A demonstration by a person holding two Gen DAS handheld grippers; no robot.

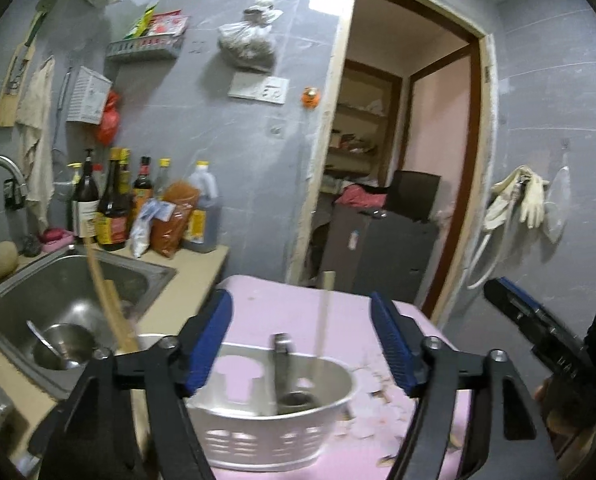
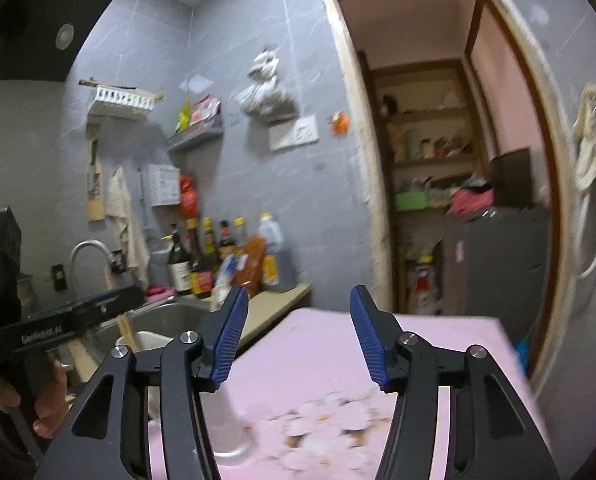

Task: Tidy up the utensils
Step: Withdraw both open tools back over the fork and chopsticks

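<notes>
- L gripper [image 1: 302,340] spread wide, nothing between pads; hangs just above white slotted basket [image 1: 273,432] on pink tabletop [image 1: 298,304].
- R gripper [image 2: 295,340] about half spread, empty too; pointed level over pink top, toward doorway.
- Already in basket: metal ladle-type utensil [image 1: 283,368], handle up, bowl at bottom; also a pale wooden stick/handle [image 1: 324,320] leaning upright at its right. Blurred, exact kind not clear.
- Left of basket, near side of sink [image 1: 77,280]: second pale container [image 2: 149,340] w/ wooden handles [image 1: 109,304] standing in it, prob. chopsticks or spatula.
- In sink: steel bowl w/ spoon-like piece [image 1: 41,338] – may need sorting, can't tell if part of job.
- Pink top right of basket: only pale flakes/scraps [image 2: 326,424], no loose utensils seen.
- Judged: nearly done, maybe finished. Both tongs free & clear of basket, looks like just after a drop-off.
- Left to do, if anything: sink piece; otherwise nothing visible.
</notes>
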